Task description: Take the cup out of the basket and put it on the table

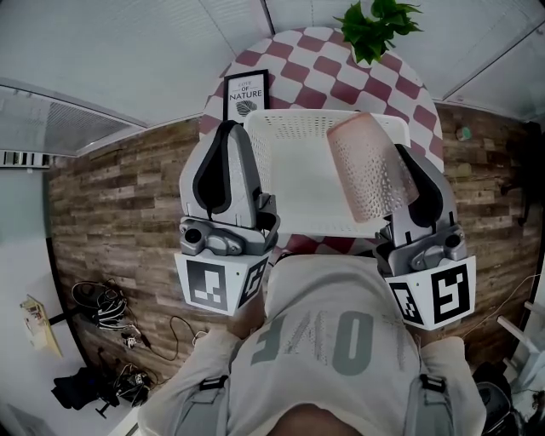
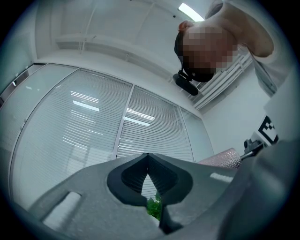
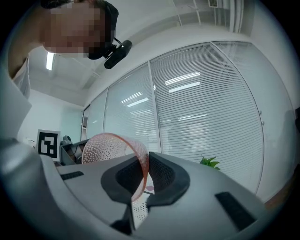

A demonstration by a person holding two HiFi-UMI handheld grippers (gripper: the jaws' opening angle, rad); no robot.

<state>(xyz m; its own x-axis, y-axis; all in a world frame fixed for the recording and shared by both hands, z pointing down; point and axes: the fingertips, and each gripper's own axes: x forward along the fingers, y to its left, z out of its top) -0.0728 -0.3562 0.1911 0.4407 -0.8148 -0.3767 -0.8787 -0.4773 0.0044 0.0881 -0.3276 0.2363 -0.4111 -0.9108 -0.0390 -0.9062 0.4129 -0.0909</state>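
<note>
A pink dotted cup [image 1: 370, 174] hangs tilted over the right part of the white mesh basket [image 1: 298, 119]. My right gripper [image 1: 402, 157] is shut on its rim. In the right gripper view the thin cup wall [image 3: 105, 145] runs between the pads of that gripper [image 3: 143, 161]. By the basket's left side is my left gripper [image 1: 228, 129], apart from the cup. The left gripper view shows the tips of that gripper [image 2: 148, 157] meeting with nothing between them. The cup [image 2: 222, 158] shows at its right.
The basket stands on a round table with a red and white checked cloth [image 1: 324, 60]. A potted green plant [image 1: 375, 25] stands at the table's far side, and a framed picture [image 1: 245, 94] behind the basket's left corner. Cables lie on the wooden floor [image 1: 111, 311].
</note>
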